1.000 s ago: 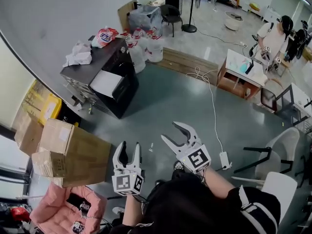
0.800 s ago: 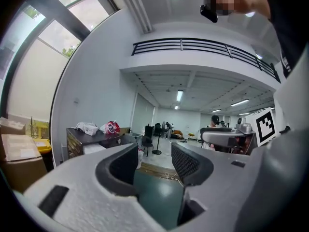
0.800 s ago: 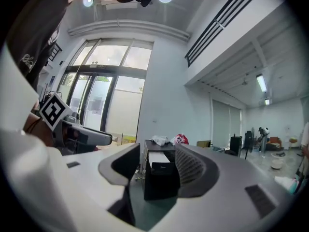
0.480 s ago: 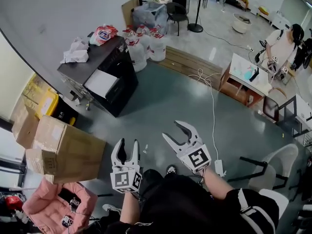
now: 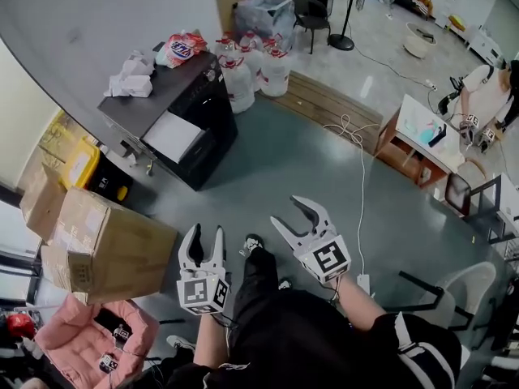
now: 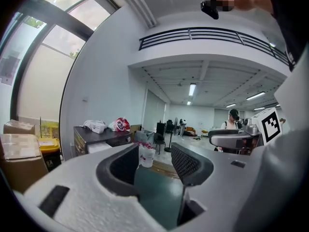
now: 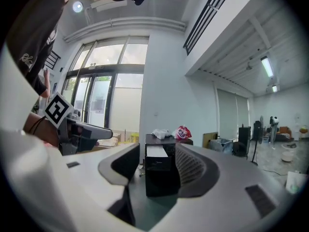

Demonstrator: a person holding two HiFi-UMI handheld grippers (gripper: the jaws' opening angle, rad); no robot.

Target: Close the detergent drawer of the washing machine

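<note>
The left claw (image 5: 205,237) and the right claw (image 5: 292,215) are held side by side above the floor (image 5: 308,168). Both are released, and nothing is lodged between the jaws of either. The black machine (image 5: 203,132) is located by the wall, well apart from both claws and near a cardboard box (image 5: 113,254); its white drawer (image 5: 170,134) is seen standing out from the front, untouched.
</note>
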